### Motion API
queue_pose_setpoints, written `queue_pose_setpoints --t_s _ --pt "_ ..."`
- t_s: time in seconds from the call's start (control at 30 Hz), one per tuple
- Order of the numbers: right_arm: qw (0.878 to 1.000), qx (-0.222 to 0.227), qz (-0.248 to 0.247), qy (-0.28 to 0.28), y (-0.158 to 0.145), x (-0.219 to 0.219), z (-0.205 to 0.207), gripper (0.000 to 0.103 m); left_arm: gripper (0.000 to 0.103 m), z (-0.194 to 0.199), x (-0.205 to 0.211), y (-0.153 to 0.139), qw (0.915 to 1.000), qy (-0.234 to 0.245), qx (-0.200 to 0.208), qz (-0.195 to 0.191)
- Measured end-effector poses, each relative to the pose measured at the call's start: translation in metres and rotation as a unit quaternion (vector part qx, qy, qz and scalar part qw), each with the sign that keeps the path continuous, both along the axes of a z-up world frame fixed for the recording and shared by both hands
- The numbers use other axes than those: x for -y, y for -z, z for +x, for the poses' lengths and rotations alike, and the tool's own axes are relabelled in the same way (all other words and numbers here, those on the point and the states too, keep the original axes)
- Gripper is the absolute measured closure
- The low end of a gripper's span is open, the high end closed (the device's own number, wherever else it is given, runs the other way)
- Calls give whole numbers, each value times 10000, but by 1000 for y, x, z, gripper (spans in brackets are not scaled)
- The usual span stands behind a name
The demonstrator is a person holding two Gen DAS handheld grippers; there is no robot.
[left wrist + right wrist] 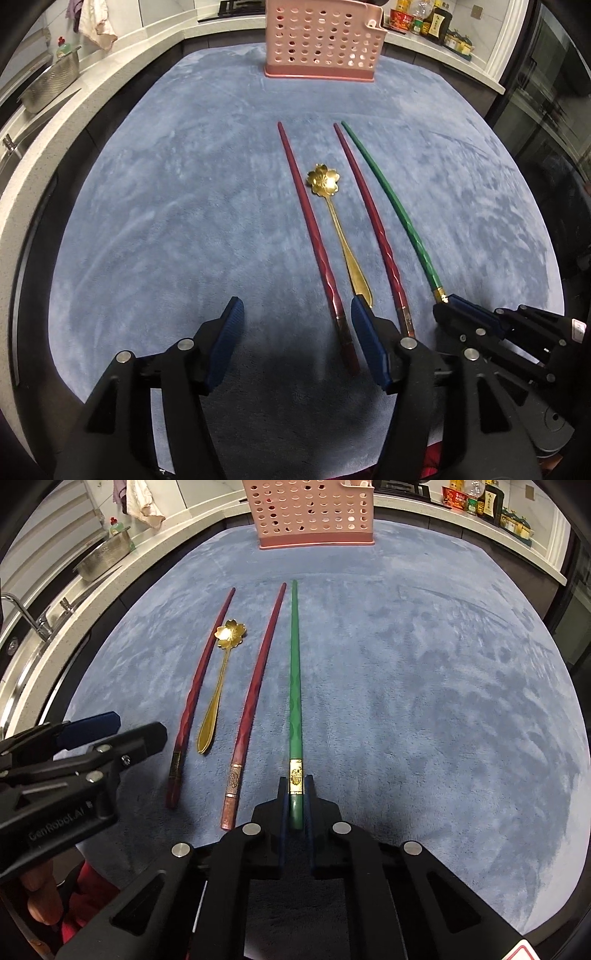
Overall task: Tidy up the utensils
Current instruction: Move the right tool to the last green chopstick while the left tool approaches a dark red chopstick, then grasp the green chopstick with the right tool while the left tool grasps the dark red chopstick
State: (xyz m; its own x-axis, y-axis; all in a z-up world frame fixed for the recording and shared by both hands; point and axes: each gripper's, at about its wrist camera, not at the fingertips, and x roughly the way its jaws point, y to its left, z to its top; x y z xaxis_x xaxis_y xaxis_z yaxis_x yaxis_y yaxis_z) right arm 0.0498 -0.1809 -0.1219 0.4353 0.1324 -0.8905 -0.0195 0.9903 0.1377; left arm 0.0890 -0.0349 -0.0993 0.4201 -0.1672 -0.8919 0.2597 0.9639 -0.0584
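Two dark red chopsticks [314, 236] [373, 229], a gold flower-shaped spoon [336, 221] and a green chopstick [395, 210] lie side by side on the blue cloth [166, 221]. My right gripper [295, 790] is shut on the green chopstick [294, 686] at its near end; it shows in the left wrist view [448, 301] too. My left gripper [295, 314] is open and empty, just left of the red chopsticks' near ends; it appears in the right wrist view [122, 727]. A pink perforated utensil holder [323, 40] [314, 513] stands at the far edge.
A white counter [44, 122] curves around the left with a steel colander [51, 85] and a tap [26, 616]. Bottles and jars [432, 22] stand at the back right. A cloth [96, 26] hangs at the back left.
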Motion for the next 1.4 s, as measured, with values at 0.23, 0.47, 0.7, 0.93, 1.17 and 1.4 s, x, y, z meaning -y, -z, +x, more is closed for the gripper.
queue_pose_setpoints --t_s 0.23,0.47,0.7,0.93,1.17,1.4 --pt "9999 31 -5 136 -5 7 -6 96 46 1 -1 11 9996 -19 -266 -75" --pt "9998 30 24 170 -8 8 -10 96 46 1 2 19 9990 15 -426 -107" --pt "9999 8 36 165 -7 8 -11 96 51 2 3 21 9989 15 -454 -78" --pt "9998 -15 53 183 -7 8 -11 96 77 -1 -1 20 9989 12 -441 -140" --pt "9998 -1 51 190 -7 8 -11 96 96 -2 -2 17 9988 81 -413 -250" --pt "9996 134 10 234 -17 13 -10 96 96 0 -8 -2 9997 -27 -82 -238"
